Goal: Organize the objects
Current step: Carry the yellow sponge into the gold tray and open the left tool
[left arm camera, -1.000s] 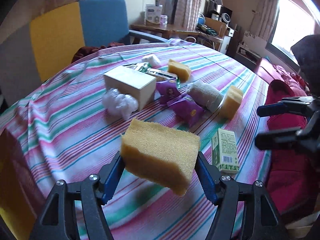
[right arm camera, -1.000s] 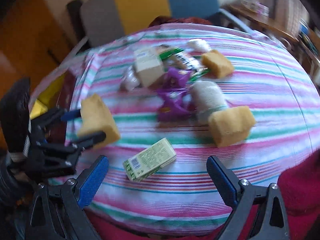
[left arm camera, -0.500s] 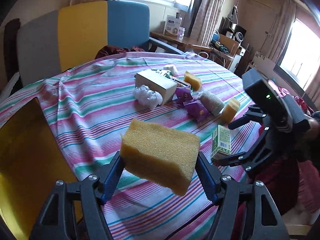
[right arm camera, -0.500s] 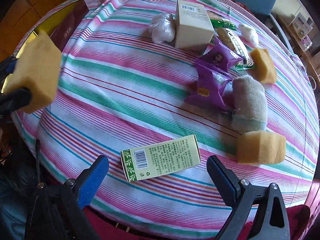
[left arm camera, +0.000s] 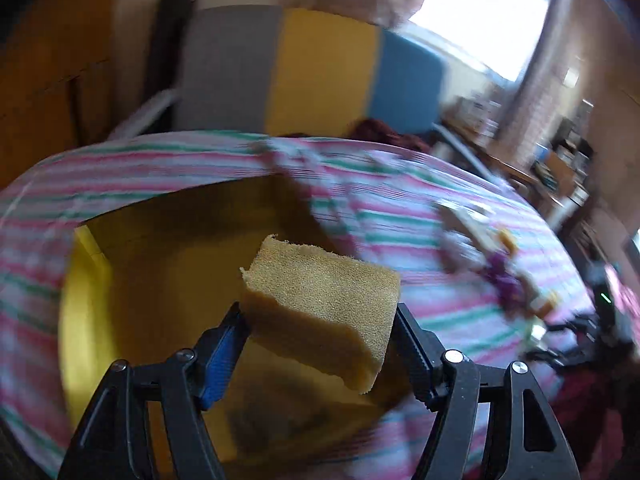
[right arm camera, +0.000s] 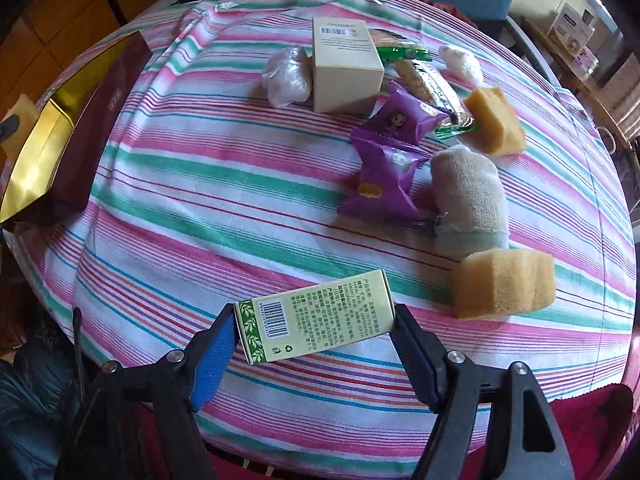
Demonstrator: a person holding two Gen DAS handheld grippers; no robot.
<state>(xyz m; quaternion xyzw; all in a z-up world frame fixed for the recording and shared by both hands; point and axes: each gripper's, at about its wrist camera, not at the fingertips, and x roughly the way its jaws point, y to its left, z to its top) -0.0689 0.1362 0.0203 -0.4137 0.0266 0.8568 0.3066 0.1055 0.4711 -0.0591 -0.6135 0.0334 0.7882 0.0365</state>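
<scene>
The left gripper [left arm camera: 318,344] points downward, its jaws clamped on a yellow sponge [left arm camera: 324,308] held in the air. The right gripper [right arm camera: 314,334] points steeply down; its jaws have just been closing and now press both ends of a green carton [right arm camera: 316,316].

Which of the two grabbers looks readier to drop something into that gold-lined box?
Left, most likely. The left gripper holds a sponge right over the gold-lined box. The right gripper has just been closing around the green carton, still on the table.

The small carton [right arm camera: 314,316] lies left of a sponge [right arm camera: 504,282] (towel roll [right arm camera: 470,196] behind) on the tablecloth [right arm camera: 200,184].
</scene>
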